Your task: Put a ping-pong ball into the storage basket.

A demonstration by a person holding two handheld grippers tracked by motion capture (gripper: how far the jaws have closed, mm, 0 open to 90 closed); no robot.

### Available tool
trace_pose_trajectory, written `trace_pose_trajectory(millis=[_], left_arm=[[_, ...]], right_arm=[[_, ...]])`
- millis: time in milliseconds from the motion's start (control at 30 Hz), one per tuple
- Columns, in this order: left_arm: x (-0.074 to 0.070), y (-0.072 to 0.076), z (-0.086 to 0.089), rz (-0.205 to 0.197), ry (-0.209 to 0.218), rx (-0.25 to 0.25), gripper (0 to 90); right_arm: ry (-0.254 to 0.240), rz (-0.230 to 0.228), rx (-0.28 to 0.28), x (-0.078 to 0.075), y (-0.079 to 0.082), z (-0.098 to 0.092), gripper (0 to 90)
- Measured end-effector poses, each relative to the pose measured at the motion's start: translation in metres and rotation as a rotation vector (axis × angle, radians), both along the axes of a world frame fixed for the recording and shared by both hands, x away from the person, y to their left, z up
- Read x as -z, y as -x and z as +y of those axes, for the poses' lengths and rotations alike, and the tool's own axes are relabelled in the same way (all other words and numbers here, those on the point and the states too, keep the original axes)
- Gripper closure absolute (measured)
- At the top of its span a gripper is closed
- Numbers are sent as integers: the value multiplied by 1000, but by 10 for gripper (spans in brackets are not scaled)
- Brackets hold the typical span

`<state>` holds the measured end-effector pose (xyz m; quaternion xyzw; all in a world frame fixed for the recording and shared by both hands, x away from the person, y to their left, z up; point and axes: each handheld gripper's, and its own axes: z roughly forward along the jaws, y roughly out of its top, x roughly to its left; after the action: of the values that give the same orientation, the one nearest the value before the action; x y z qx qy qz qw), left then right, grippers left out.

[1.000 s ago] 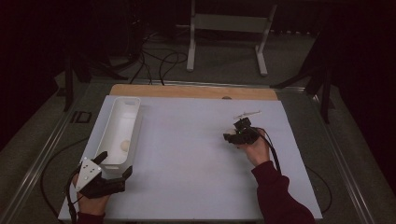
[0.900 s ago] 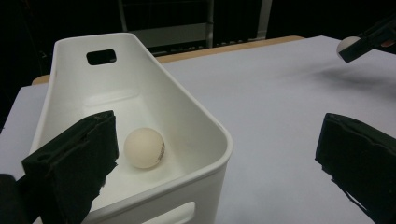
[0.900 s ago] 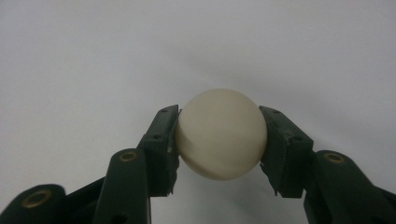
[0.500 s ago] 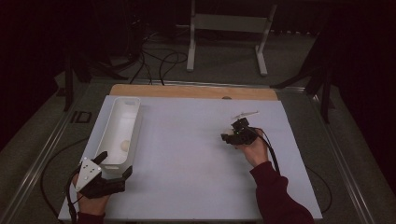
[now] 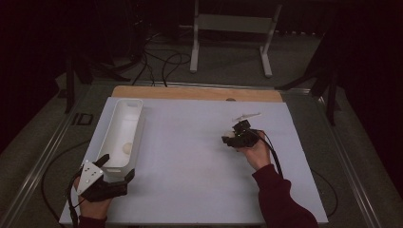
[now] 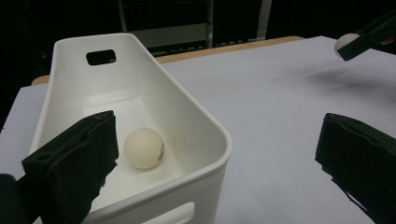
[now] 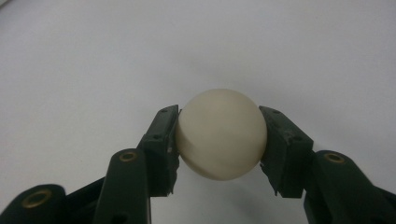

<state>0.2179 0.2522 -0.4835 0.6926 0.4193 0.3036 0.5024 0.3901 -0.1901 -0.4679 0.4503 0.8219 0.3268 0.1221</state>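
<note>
— What's hard to make out from where you sit?

— From above, the ball [image 7: 220,133] in my right gripper [image 5: 232,138] is barely a pale speck. The small pale thing [image 5: 246,116] beyond it, I can't identify. The second ball [image 6: 144,148] sits in the white bin [image 6: 205,122], whose near end is cut off.

— And your hands?

— My right gripper hovers over the white sheet [image 5: 190,152], jaws pinching the ball from both sides. My left gripper [image 5: 124,176] rests at the bin's near end, jaws spread wide, holding nothing.
</note>
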Motion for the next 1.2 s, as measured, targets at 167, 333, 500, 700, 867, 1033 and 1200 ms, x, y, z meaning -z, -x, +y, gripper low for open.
trace_pose_trajectory(millis=[167, 333, 500, 700, 867, 1033, 1200], left_arm=[[0, 0, 0, 0, 1, 0, 1], [0, 0, 0, 0, 0, 0, 1], [0, 0, 0, 0, 0, 1, 1], [0, 0, 1, -1, 0, 0, 1], [0, 0, 1, -1, 1, 0, 1], [0, 0, 1, -1, 0, 0, 1], [0, 0, 1, -1, 0, 0, 1]], right_arm=[[-4, -4, -1, -1, 0, 1, 505], [-5, -12, -3, -2, 0, 2, 504], [-8, -18, -10, -5, 1, 6, 504], [-10, -32, -27, -10, 3, 12, 505], [-11, -37, -35, -13, 4, 16, 504], [-17, -42, -41, -15, 4, 19, 504], [-20, -50, -55, -18, 5, 25, 504]])
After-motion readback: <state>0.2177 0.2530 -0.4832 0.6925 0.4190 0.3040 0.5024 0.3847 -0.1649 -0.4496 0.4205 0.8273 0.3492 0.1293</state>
